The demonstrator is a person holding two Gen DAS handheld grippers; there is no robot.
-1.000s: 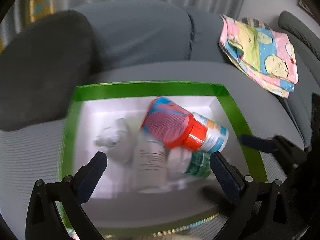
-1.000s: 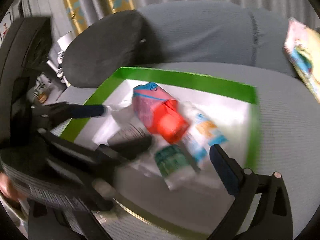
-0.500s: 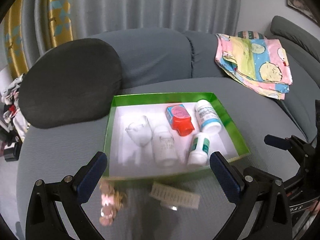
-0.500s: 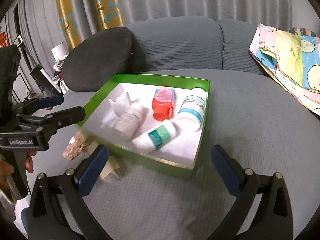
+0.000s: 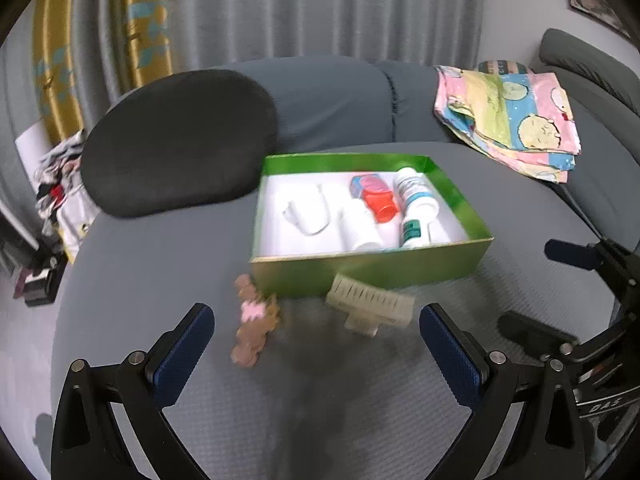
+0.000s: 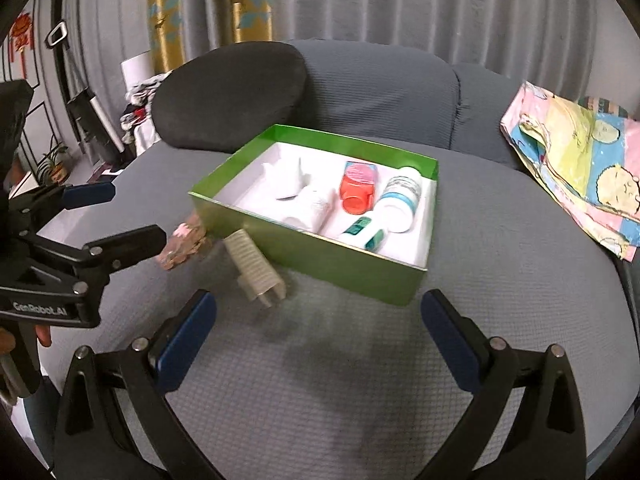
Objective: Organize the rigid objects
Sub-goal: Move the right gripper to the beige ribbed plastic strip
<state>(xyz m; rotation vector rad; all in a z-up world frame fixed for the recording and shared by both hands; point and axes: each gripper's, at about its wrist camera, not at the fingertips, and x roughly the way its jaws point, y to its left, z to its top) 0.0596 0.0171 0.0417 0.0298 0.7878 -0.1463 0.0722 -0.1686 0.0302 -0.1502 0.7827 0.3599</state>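
On the far left, the left gripper (image 5: 316,344) hangs above the grey sofa seat (image 5: 360,400) with its jaws spread wide and nothing between them. Just ahead of it lies a small brown-and-pink figure (image 5: 254,326), blurred, resting on the seat close to the near left corner of the green box (image 5: 368,268). Beside it to the right, a pale ribbed clip-like piece (image 5: 370,306) lies just in front of the box's near wall. These two are outside the box and look like what is left to put away.

Inside the box, on its white lining, sit a white crumpled-looking item (image 6: 288,182), a white bottle (image 6: 314,210), a red-capped container (image 6: 358,186), a blue-banded bottle (image 6: 400,198) and a green-labelled bottle (image 6: 362,230), lying side by side, likely so all fit in one layer.

Further right, the right gripper (image 6: 318,332) also hovers empty, jaws fully apart, facing the box. A patterned cloth (image 6: 580,160) lies on the sofa at far right, well apart from it.
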